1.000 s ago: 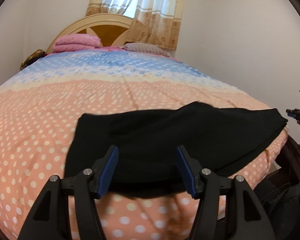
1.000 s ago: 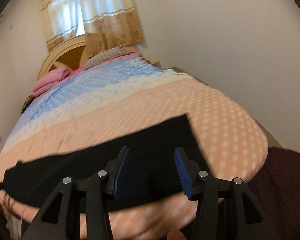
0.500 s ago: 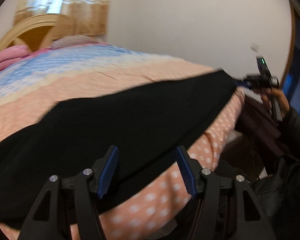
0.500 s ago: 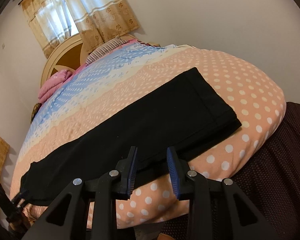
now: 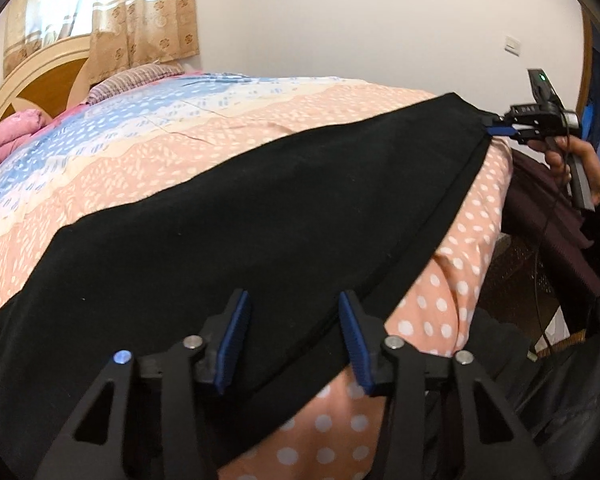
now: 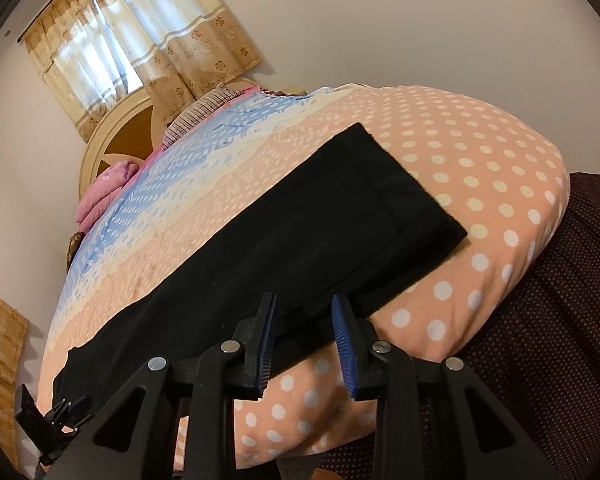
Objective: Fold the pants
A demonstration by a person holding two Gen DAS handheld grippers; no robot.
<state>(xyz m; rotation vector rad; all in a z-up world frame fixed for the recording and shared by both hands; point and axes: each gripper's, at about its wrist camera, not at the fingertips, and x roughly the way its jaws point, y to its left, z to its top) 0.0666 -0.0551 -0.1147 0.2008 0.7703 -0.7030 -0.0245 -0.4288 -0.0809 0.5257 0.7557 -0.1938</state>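
Black pants (image 5: 260, 232) lie flat in a long strip along the near edge of the bed, legs stacked one on the other. My left gripper (image 5: 292, 340) is open, its blue pads either side of the pants' near edge. My right gripper (image 6: 304, 340) is open a little above the near edge, close to the hem end (image 6: 412, 208). The right gripper also shows in the left wrist view (image 5: 500, 128), at the far corner of the pants. The left gripper shows in the right wrist view (image 6: 64, 408) at the other end.
The bed has a peach, cream and blue dotted cover (image 5: 180, 148). Pink pillows (image 6: 104, 196) and a round wooden headboard (image 6: 116, 152) are at the far end. A dark maroon dotted cloth (image 6: 572, 320) hangs by the bed's corner. White walls and a curtained window (image 6: 112, 52) stand behind.
Both grippers have dropped lower and closer to the pants' near edge. The right gripper, which had narrowed, has opened wider again. The pants lie stretched straighter.
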